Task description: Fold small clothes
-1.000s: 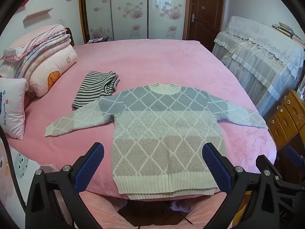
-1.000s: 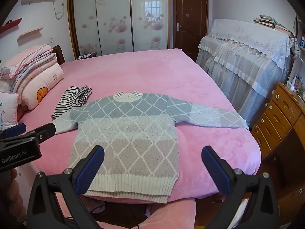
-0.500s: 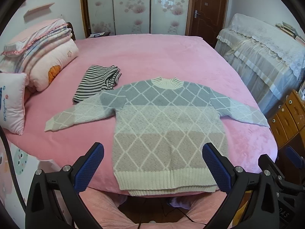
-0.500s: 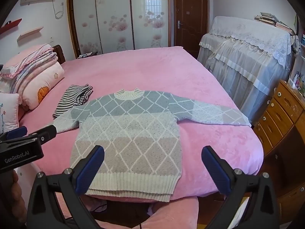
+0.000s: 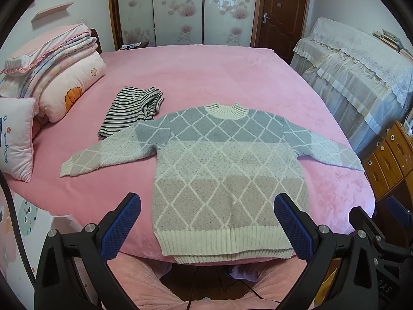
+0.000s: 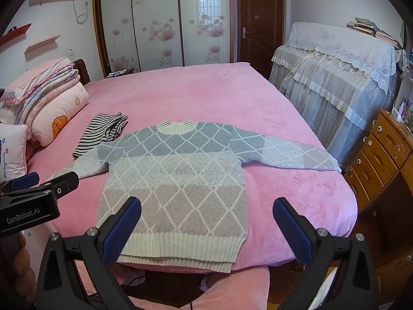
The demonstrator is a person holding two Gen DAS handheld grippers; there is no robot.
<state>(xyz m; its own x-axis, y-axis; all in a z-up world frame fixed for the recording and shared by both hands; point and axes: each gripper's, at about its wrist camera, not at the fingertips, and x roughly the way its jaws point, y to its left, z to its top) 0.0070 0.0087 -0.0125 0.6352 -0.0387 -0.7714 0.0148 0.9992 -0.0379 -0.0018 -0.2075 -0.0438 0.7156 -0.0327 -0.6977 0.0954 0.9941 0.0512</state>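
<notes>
Sweater (image 5: pixel 229 165) lies flat on the bed (image 5: pixel 211 72), sleeves spread, w/ left hand-held gripper (image 5: pixel 206 222) and right hand-held gripper (image 6: pixel 206 222) both released above the hem, so folding seems not begun; next prob. take a sleeve and bring it inward.

Sweater (image 5: pixel 227 165): blue-grey on top, pale mint in the middle, beige lower down, white diamond lattice all over, cream ribbed collar and hem. Black-and-white stripes on the folded top (image 5: pixel 129 109). Solid pink bedspread (image 5: pixel 206 72). Blue textured pads (image 5: pixel 120 226) on black gripper arms. White wardrobe doors (image 6: pixel 165 23) with pink blossoms. Brown door (image 6: pixel 260 23).
</notes>
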